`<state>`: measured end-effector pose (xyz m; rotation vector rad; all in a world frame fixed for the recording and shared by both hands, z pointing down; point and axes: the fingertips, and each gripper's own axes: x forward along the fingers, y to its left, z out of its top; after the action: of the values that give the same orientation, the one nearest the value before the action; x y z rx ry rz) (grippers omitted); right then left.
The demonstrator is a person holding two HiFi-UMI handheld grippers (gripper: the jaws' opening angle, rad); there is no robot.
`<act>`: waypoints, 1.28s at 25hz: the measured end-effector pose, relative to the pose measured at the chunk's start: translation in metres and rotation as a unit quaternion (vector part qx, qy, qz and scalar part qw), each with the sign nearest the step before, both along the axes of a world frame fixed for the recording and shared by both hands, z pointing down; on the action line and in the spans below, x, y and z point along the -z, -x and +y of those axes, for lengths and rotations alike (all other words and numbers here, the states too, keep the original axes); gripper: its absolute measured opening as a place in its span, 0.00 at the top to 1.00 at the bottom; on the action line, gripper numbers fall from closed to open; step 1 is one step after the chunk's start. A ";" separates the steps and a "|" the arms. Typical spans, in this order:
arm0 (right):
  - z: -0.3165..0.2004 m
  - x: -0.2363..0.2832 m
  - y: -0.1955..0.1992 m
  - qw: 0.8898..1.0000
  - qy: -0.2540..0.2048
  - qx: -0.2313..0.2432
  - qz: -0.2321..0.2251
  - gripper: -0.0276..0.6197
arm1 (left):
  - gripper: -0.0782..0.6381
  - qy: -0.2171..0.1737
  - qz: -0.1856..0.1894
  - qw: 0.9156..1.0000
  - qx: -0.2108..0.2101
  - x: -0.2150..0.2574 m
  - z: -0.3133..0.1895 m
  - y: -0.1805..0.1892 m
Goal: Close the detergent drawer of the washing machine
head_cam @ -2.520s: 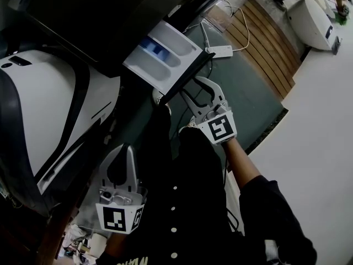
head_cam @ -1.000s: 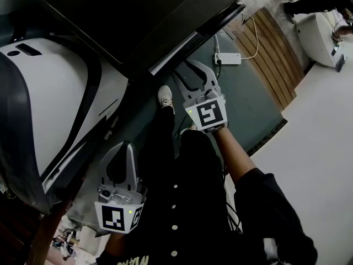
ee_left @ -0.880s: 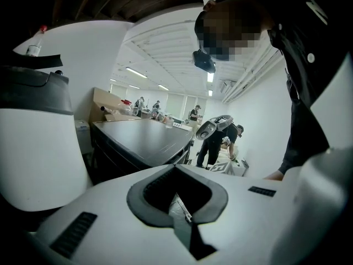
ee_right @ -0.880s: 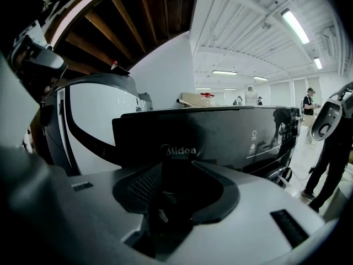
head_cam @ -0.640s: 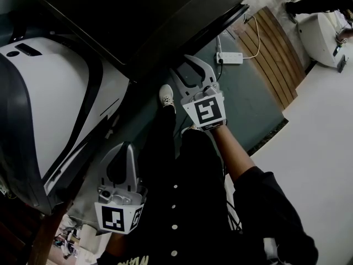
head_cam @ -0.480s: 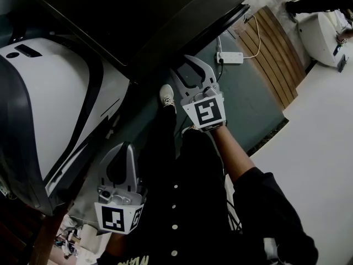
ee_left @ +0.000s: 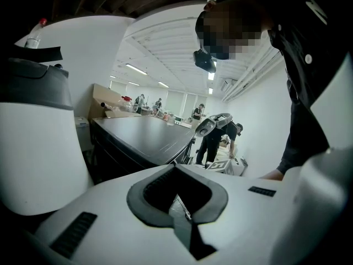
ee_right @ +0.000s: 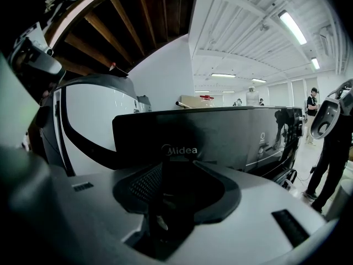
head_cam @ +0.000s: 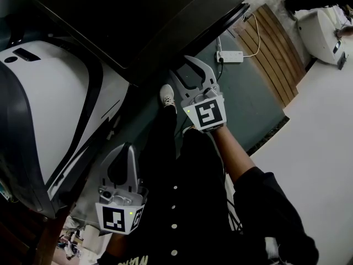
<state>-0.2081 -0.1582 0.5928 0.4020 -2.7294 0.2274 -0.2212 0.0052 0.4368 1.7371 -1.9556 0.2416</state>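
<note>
Since the earlier view, the drawer has been pushed from well out to flush with the washer front; no white part is seen projecting. The right tongs are held just off it, slightly open, empty, the jaws having just been closing a little; the left tongs are shut on nothing. Closing is judged complete; only a clear withdrawal is called for.

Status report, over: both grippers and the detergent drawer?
Left gripper shut, empty, low. Right gripper open, jaws just narrowed slightly, nothing between, facing washing machine. Detergent drawer in flush. Nothing blocking.
</note>
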 end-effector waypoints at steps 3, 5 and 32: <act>0.001 -0.003 0.000 1.000 -0.007 0.000 0.000 0.70 | 0.88 -0.001 0.001 1.000 0.000 -0.001 0.000 0.001; 0.000 -0.003 -0.001 1.000 -0.007 -0.001 0.002 0.70 | 0.88 -0.002 0.002 1.000 -0.002 0.000 -0.001 -0.001; -0.007 -0.006 -0.024 0.997 0.003 -0.033 0.071 0.87 | 0.88 -0.027 -0.027 0.999 -0.005 0.023 -0.004 0.000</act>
<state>-0.1845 -0.1654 0.5984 0.4890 -2.5788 0.2176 -0.2214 0.0012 0.4136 1.7934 -2.0096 0.2438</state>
